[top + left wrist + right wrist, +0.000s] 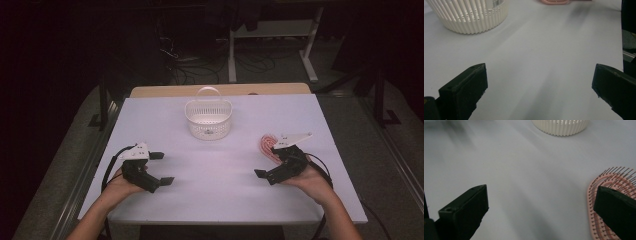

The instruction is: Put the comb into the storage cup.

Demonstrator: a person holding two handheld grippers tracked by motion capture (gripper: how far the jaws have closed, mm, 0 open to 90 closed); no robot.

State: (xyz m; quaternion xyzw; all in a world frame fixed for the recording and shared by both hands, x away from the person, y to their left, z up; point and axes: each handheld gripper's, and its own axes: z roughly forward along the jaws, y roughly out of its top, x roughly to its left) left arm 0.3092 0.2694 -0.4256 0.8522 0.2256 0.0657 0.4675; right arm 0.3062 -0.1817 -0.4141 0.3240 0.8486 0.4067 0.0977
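White tabletop (215,165) under dim surroundings, with a desk frame and cables in the dark behind it. Your left gripper (161,168) rests at the left of the table with jaws spread wide and nothing between them; in the left gripper view the surface ahead of it is bare. At the far centre stands the white slatted basket (208,120), upright, handle raised, well apart from both tools. Your right gripper (266,161) also has its jaws apart and holds nothing. The pink hairbrush (266,145) lies flat just beside it, bristles up, partly under the gripper's grey plate. In the right gripper view the brush (609,192) sits behind the right-hand jaw, off to the side of the gap. Its long axis appears to run near to far. Judgement: your right hand is much nearer; swing it rightward to straddle the brush.
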